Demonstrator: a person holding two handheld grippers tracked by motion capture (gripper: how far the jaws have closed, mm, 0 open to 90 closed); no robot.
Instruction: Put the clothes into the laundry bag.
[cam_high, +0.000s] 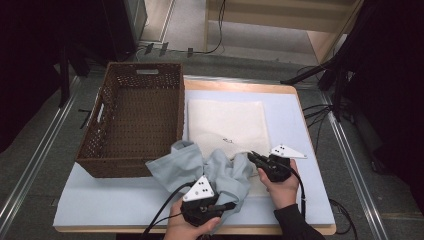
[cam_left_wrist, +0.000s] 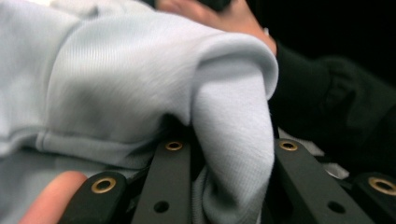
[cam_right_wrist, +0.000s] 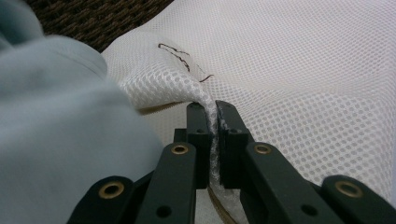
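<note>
Nearest the high camera, the left gripper (cam_high: 227, 205) is being held low at the near edge of the table, with a thick fold of the crumpled pale blue-grey fabric garment (cam_high: 200, 167) being gripped between its black jaws; in the left gripper view the cloth (cam_left_wrist: 140, 93) is seen bunched and pressed between them, with a fingertip (cam_left_wrist: 56, 196) lying beside the left jaw. To its right, the right gripper (cam_high: 254, 158) is being kept clenched on a raised edge of the flat white mesh laundry bag (cam_high: 227, 122), and in the right gripper view the netting (cam_right_wrist: 289, 70) is being pinched tightly between the two pads. The garment is lying heaped on the near left corner of the mesh bag, just beside the brown woven wicker basket (cam_high: 131, 165), on the pale blue table mat (cam_high: 110, 200). A small dark squiggle (cam_right_wrist: 180, 58) is being shown on the mesh beyond the jaws.
</note>
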